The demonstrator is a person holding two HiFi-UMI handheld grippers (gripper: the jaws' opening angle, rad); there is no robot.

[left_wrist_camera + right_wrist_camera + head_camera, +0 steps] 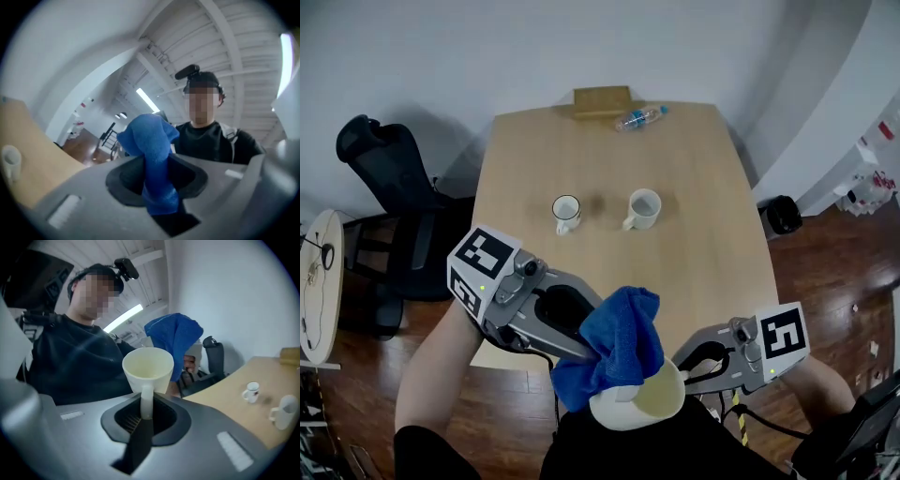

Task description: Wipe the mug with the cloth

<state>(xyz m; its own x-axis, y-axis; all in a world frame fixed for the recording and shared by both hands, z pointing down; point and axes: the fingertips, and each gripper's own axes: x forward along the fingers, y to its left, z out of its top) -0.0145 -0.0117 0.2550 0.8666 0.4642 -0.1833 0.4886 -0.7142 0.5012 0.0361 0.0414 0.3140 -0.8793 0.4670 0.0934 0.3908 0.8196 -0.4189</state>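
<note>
Mug: pale, empty, held in the air in front of your torso, off the near edge of the surface. Its mouth is tipped up and sideways, so the inside shows in both the head view and the right gripper view.

Grip: the right gripper has its jaws clenched on the mug's handle, with the handle running straight down between them. Judgement: holding it by the handle leaves the wall and rim bare all round, which is what wiping needs.

Cloth: blue and bunched. The left gripper has its jaws clamped on a gathered fold, and the loose end stands up beyond them as a soft wad. In the head view the wad lies against the outer wall of the mug on the side away from the handle and covers part of the rim. Contact looks real, but how firmly it presses cannot be told.

Stage, as a judgement: wiping is under way or about to begin on the outside wall. The inside looks untouched by the cloth.

Risk: the handle is a narrow hold, so a hard push from the cloth could twist the mug in your jaws.

Further out: two other mugs stand upright mid-surface, well apart from the work. A plastic bottle and a wooden block lie at the far edge. A black chair stands off to the left.
</note>
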